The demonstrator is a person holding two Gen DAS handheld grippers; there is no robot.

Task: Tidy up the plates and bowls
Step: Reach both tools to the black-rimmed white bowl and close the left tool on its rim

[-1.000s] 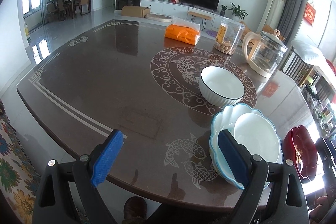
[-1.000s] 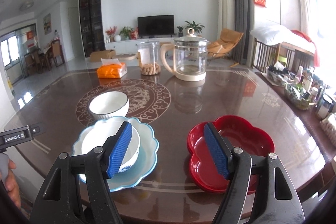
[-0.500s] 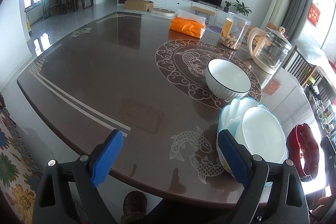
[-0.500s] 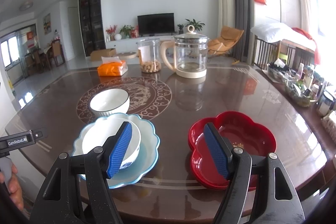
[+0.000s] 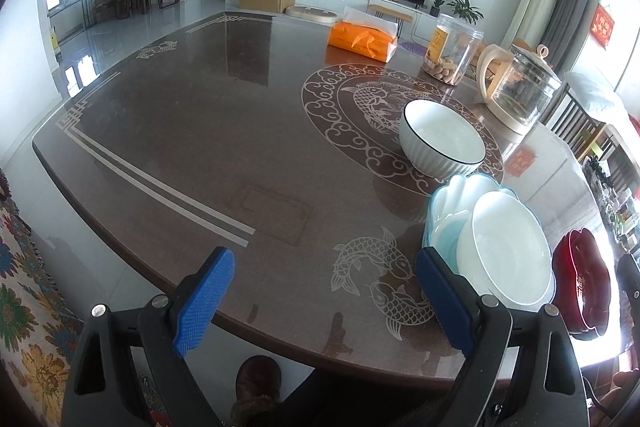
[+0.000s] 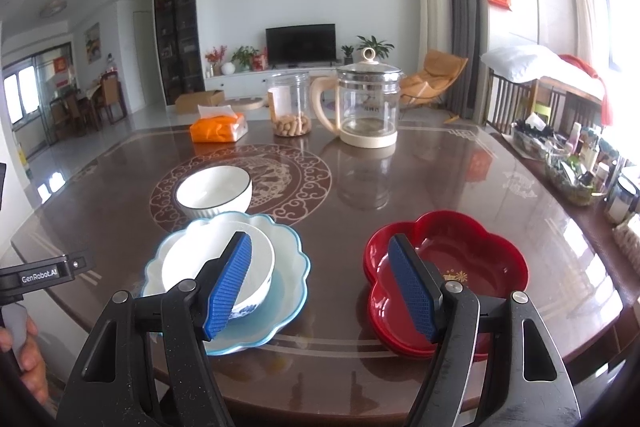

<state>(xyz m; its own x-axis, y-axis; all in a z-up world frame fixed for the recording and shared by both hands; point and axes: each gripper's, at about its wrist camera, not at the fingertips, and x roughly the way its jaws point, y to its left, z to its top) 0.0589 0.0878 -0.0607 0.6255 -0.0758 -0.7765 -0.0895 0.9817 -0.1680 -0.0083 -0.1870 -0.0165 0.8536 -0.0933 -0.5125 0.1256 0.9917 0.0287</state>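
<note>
1. Our left tongs (image 5: 324, 301) and right tongs (image 6: 320, 287) both hang spread and empty over the worktop's (image 5: 200, 131) near edge.
2. Just beyond, a white bowl (image 6: 200, 261) sits nested in the blue scalloped plate (image 6: 290, 259); stacking apparently begun.
3. Red flower-shaped dishes (image 6: 472, 247) sit stacked alongside.
4. Farther in, a ribbed white bowl (image 6: 214, 191) stands alone, seemingly next to stack.

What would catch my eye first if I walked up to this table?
Probably the glossy red flower-shaped dish near the front edge of the dark table, with a pale blue scalloped plate beside it holding a white bowl. Behind that plate, a second white bowl sits on the table's round fish medallion. Two blue-padded grippers, left and right, hover open in front.
</note>
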